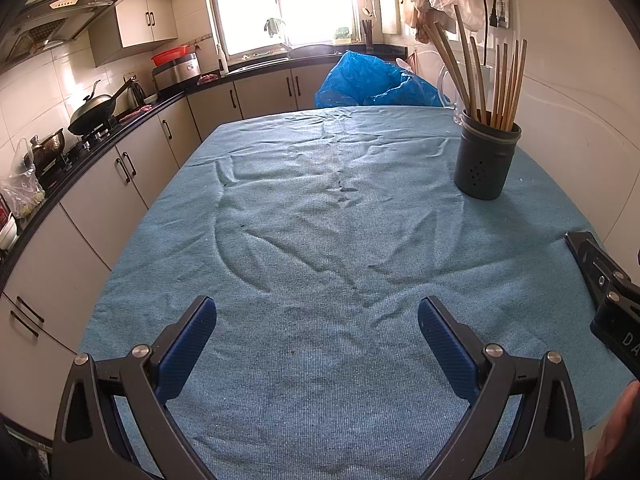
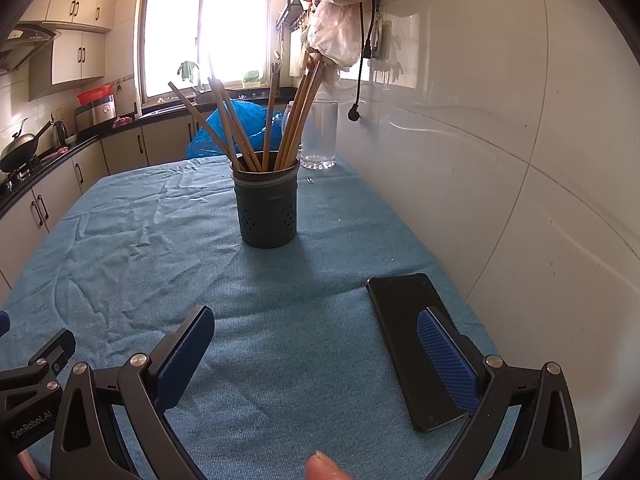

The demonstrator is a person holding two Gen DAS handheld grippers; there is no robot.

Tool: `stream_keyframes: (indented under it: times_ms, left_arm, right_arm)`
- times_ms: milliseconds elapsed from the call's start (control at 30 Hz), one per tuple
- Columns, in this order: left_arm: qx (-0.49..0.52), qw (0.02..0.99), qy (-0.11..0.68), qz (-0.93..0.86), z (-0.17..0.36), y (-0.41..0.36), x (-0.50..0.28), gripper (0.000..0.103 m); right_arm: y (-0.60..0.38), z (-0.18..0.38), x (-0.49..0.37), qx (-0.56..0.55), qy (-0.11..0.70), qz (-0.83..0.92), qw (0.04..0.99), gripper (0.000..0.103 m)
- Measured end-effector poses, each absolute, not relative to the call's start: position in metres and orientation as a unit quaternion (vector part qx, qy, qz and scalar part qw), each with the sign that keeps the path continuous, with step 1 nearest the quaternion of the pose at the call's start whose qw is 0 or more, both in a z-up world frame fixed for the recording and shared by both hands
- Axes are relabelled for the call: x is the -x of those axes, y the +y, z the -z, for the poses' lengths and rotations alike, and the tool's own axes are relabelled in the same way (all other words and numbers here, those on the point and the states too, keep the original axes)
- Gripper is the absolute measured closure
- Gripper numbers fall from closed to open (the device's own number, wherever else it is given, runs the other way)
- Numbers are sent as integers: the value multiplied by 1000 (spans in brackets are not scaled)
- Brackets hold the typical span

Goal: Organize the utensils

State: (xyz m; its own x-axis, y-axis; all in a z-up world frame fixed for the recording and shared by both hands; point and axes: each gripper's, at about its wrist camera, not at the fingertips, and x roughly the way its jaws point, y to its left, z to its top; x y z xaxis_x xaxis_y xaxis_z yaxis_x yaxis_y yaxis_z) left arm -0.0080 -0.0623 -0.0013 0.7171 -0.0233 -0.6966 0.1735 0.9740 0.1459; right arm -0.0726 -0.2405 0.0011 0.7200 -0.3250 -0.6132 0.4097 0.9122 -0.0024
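Note:
A dark perforated utensil holder (image 1: 486,156) (image 2: 266,204) stands on the blue cloth of the table (image 1: 304,240) (image 2: 160,240), at the far right in the left wrist view. Several wooden chopsticks (image 1: 504,84) (image 2: 236,132) stand in it, fanned out. My left gripper (image 1: 316,320) hovers open over bare cloth near the table's front, with nothing between its fingers. My right gripper (image 2: 316,328) is open too, a short way in front of the holder, and holds nothing. The right gripper's body (image 1: 612,300) shows at the right edge of the left wrist view.
A black phone (image 2: 412,340) lies flat on the cloth under my right finger, near the tiled wall (image 2: 500,160). A clear glass jar (image 2: 320,136) and a blue plastic bag (image 1: 376,84) sit at the table's far end. Kitchen counter with a wok (image 1: 94,114) runs along the left.

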Motion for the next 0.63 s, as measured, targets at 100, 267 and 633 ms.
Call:
stream_keyframes:
  times_ms: [100, 267, 633]
  left_arm:
    - [-101, 921, 373, 53, 1, -62, 8, 3]
    - [-99, 921, 374, 52, 2, -61, 9, 3]
    - [-80, 934, 346, 42, -7, -47, 6, 3]
  right_arm:
    - [-241, -1, 73, -67, 318, 198, 925, 0]
    - [-241, 1, 71, -70, 321, 198, 923, 0]
    - [-239, 6, 60, -70, 332, 190, 921, 0]
